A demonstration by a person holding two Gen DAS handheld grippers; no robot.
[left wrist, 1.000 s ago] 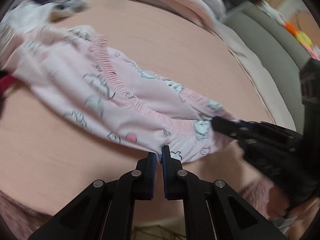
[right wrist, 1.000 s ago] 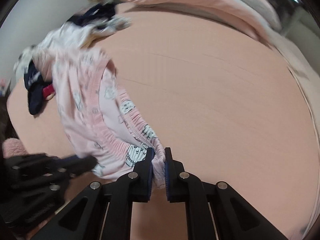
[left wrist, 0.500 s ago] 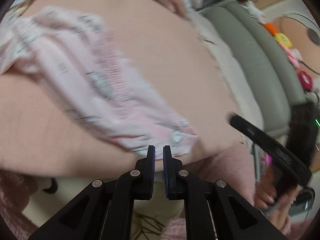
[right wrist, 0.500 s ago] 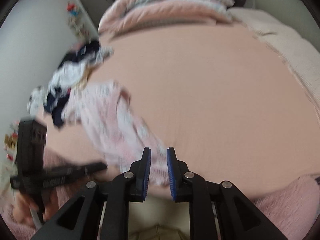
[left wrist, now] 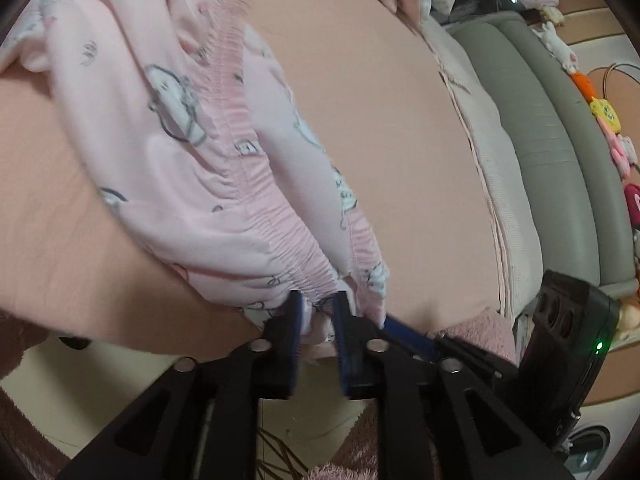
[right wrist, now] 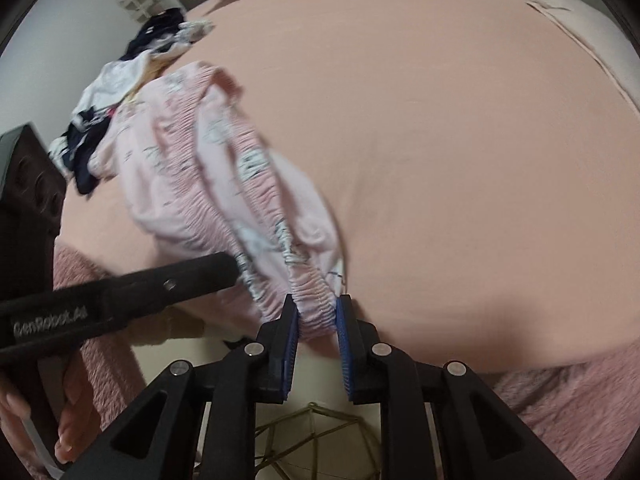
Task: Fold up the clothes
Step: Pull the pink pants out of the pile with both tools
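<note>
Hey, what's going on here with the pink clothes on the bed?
A person is folding laundry with a hand-held claw in each hand. Pink printed pyjama bottoms lie on the pink bed, and both claws are at their elastic waistband near the bed's edge. The left claw and the right claw have each just been opening, with waistband fabric between the jaws. A pile of other clothes lies further back on the bed.

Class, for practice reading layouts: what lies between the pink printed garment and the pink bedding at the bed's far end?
Nothing but bare pink sheet, shown in the right wrist view.
</note>
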